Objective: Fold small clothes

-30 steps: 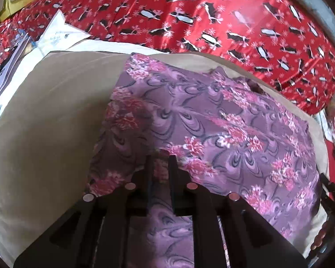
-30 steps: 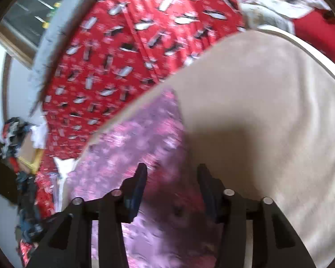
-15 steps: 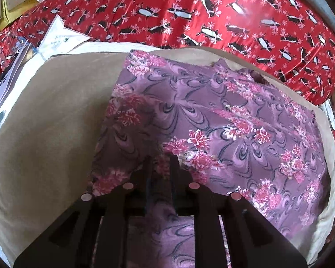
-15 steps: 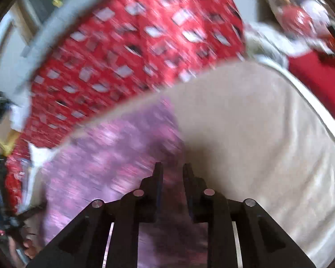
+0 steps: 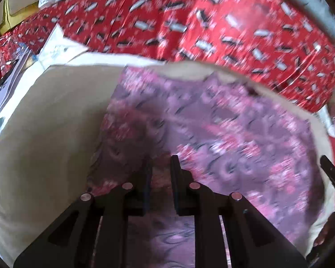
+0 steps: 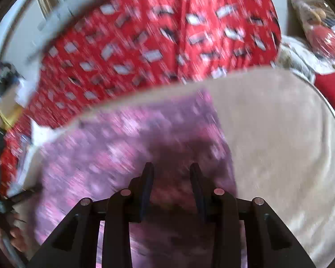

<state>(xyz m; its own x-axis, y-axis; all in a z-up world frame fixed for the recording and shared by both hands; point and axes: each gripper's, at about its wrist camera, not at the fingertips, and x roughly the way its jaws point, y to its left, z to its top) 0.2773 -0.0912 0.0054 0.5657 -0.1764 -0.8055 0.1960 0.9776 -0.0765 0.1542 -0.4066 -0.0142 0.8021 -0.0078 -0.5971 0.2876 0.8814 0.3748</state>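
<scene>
Fabric first: with the purple floral-print cloth garment (image 5: 223,134) spread on the beige padded board (image 5: 44,134), the left gripper (image 5: 160,169), narrow and opening, and the right gripper (image 6: 170,176), wider and opening, both seemingly off it (blurred), should release cleanly.

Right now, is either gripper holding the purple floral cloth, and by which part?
Both grippers' jaws are opening. The left gripper and right gripper each straddle a near-edge bunch of the purple floral cloth; blur hides whether either is gripping it.

purple floral garment (image 5: 223,120), flat on beige cloth (image 5: 44,134)
</scene>
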